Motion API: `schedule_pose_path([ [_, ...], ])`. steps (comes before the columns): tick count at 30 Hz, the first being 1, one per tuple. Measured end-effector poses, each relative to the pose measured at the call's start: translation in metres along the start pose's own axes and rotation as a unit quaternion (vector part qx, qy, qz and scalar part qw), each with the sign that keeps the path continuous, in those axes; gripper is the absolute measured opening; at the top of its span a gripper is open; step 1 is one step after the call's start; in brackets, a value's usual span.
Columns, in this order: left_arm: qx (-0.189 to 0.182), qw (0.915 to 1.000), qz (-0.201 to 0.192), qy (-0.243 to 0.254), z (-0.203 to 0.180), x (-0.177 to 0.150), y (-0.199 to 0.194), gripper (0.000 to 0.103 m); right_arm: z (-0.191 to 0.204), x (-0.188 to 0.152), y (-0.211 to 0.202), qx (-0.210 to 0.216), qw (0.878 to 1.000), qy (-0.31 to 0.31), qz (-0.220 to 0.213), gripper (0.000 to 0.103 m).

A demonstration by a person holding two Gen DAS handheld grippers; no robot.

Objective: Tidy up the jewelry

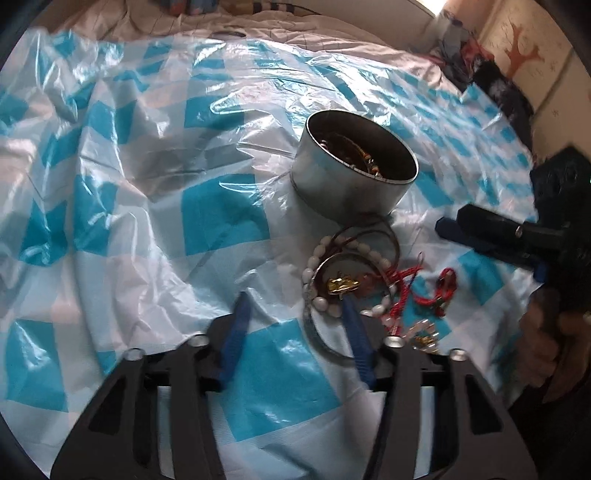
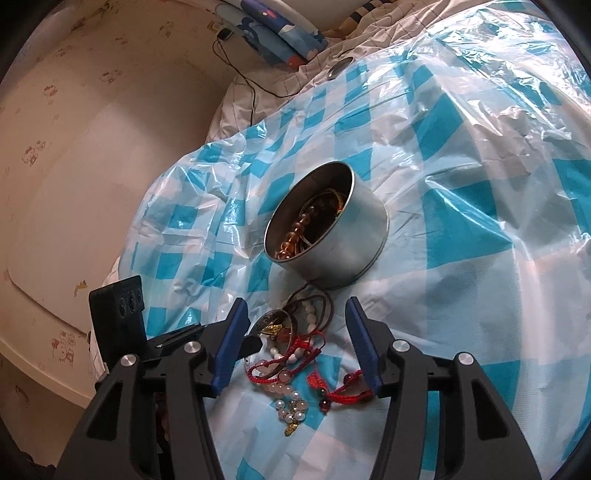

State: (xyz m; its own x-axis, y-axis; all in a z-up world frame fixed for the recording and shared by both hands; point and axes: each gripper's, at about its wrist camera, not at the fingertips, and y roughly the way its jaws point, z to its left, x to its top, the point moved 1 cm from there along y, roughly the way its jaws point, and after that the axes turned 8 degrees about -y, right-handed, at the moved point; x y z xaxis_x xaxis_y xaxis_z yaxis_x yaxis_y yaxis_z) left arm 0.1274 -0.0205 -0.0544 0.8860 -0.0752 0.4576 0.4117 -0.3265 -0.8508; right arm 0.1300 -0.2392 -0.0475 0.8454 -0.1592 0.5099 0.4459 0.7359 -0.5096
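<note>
A round metal tin [image 1: 352, 162] with beads and bangles inside stands on a blue-and-white checked plastic sheet [image 1: 147, 184]; it also shows in the right wrist view [image 2: 328, 236]. A heap of jewelry [image 1: 354, 284] lies just in front of it: a white bead bracelet, metal bangles, red cords, a gold charm. My left gripper [image 1: 295, 306] is open, its right finger at the heap's edge. My right gripper [image 2: 297, 314] is open above the heap [image 2: 295, 350]. It also shows in the left wrist view [image 1: 480, 232].
The sheet covers a rumpled bed. A wall [image 2: 74, 166] runs along one side. Pillows [image 2: 280, 33] and a black cable [image 2: 243, 77] lie at the head. Dark clothes [image 1: 495, 85] are piled in the far corner.
</note>
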Motion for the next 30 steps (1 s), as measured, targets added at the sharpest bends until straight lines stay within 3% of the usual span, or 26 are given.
schedule_pose_path([
  [2, 0.019, 0.9994, -0.006, 0.029, -0.006, -0.002, -0.002, 0.017, 0.0, 0.0, 0.002, -0.001, 1.0, 0.0, 0.003, 0.055],
  [4, 0.026, 0.9983, -0.009, 0.052, -0.013, -0.003, -0.005, 0.004, 0.0, 0.0, 0.004, -0.002, 1.0, 0.0, 0.005, 0.055],
  [7, 0.039, 0.9968, -0.014, 0.068, -0.016, -0.003, -0.012, 0.003, -0.002, 0.0, 0.004, -0.004, 1.0, 0.0, 0.006, 0.055],
  [11, 0.052, 0.9978, -0.019, 0.037, 0.0, 0.003, -0.02, 0.003, -0.001, -0.002, 0.008, -0.002, 1.0, -0.005, 0.017, 0.055],
  [20, 0.045, 0.9988, 0.013, 0.016, 0.015, -0.003, -0.003, 0.006, 0.016, -0.012, 0.035, -0.014, 0.997, -0.053, 0.06, 0.055],
  [24, 0.021, 0.9997, 0.007, 0.006, 0.019, -0.002, -0.009, 0.005, 0.021, -0.014, 0.034, -0.013, 0.996, -0.065, 0.06, 0.055],
  [26, -0.017, 0.9998, -0.002, -0.013, 0.021, 0.001, -0.019, 0.003, 0.02, -0.013, 0.032, -0.012, 0.996, -0.063, 0.055, 0.055],
  [30, -0.048, 0.998, -0.02, -0.037, 0.027, 0.006, -0.034, 0.003, 0.024, -0.013, 0.029, -0.009, 0.996, -0.072, 0.05, 0.055],
])
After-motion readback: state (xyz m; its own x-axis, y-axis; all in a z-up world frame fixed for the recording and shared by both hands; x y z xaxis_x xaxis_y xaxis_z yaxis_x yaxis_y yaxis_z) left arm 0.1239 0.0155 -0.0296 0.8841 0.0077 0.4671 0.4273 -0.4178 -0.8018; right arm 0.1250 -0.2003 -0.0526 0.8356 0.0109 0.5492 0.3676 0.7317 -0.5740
